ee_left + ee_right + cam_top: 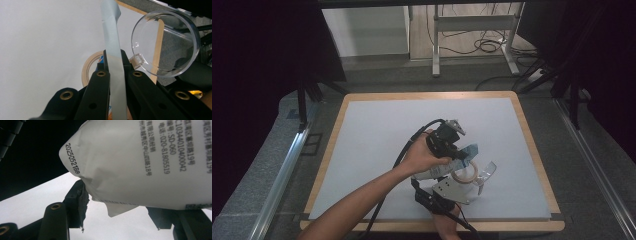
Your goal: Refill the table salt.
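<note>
I read the left gripper as closed: in the left gripper view its fingers pinch a flat pale blue-grey edge of the packet, which rises upright between them. In the right gripper view, the right gripper stands at a middling opening, with the white printed body of the same packet lying across and above its fingers; I cannot tell whether the pads press on it, since the packet covers most of the far finger. In the high view the packet sits in mid-air over the near right part of the bench, between the two hands, just above a roll of tape and a clear round dish. The left gripper view shows the tape roll partly behind the fingers and the dish at the upper right, lying over the bench edge. In the high view, the left hand hides most of its gripper, and the right hand is cut off at the bottom edge.
</note>
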Available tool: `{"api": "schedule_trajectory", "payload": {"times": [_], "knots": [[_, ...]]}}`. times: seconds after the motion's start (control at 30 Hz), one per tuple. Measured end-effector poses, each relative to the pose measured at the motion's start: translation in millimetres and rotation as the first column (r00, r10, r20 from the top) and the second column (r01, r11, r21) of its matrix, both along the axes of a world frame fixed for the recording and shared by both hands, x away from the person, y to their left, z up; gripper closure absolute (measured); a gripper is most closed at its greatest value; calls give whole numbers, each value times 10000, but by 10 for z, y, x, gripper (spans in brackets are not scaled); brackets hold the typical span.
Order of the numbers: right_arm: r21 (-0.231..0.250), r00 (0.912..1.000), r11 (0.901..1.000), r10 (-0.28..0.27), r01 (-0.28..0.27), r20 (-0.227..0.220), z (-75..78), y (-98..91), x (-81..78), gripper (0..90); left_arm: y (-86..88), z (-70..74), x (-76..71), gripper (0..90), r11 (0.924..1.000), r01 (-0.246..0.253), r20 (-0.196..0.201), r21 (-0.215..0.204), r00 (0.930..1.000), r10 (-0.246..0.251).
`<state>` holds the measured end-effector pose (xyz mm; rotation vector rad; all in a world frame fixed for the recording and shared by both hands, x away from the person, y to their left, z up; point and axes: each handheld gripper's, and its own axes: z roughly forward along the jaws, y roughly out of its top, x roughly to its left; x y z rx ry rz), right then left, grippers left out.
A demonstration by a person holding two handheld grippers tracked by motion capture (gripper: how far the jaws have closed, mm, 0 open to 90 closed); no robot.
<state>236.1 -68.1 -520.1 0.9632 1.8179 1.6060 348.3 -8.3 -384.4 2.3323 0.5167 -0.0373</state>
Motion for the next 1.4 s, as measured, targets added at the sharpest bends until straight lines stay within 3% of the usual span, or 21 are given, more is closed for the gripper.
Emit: {"api": "schedule_trajectory", "payload": {"times": [1.4], "knots": [[145,9999,9998,-99,97,120,67,23,5,402,-50,74,-12,900,9994,77,36,336,10000,-78]]}}
